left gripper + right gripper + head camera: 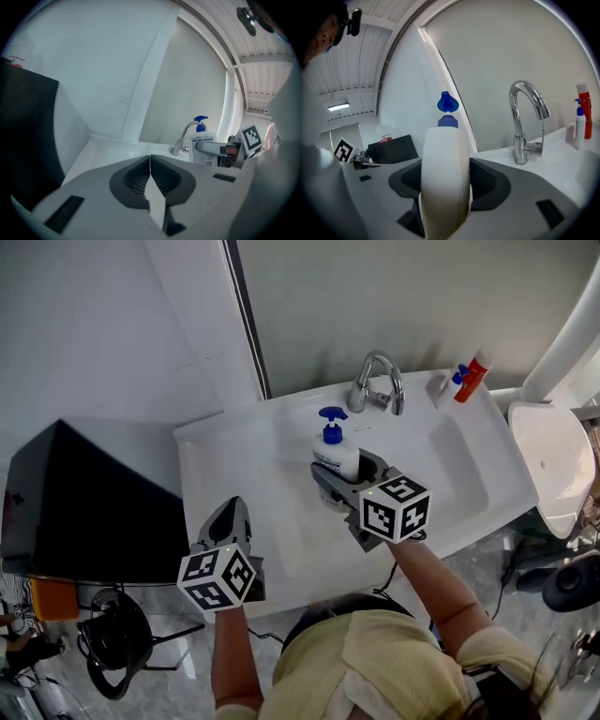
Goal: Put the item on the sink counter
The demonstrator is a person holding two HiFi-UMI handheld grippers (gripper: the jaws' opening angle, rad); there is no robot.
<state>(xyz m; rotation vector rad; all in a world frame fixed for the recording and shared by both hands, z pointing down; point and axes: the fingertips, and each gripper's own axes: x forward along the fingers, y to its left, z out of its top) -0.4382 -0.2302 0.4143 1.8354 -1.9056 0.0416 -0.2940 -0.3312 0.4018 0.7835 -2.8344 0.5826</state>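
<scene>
A white soap pump bottle (pixel 336 454) with a blue pump head stands upright between the jaws of my right gripper (pixel 347 474), which is shut on it above the white sink (pixel 450 465). In the right gripper view the soap bottle (pixel 445 178) fills the space between the jaws, its blue pump on top. My left gripper (pixel 232 519) hangs over the sink's left counter edge, shut with nothing in it; its jaws meet in the left gripper view, my left gripper (pixel 150 173). From there the soap bottle (pixel 202 145) and the right gripper (pixel 220 152) show at the right.
A chrome faucet (pixel 377 381) stands at the back of the basin. A red bottle and a small blue-capped bottle (pixel 469 376) sit at the back right corner. A black box (pixel 84 493) lies left of the sink, a white toilet (pixel 553 456) to the right.
</scene>
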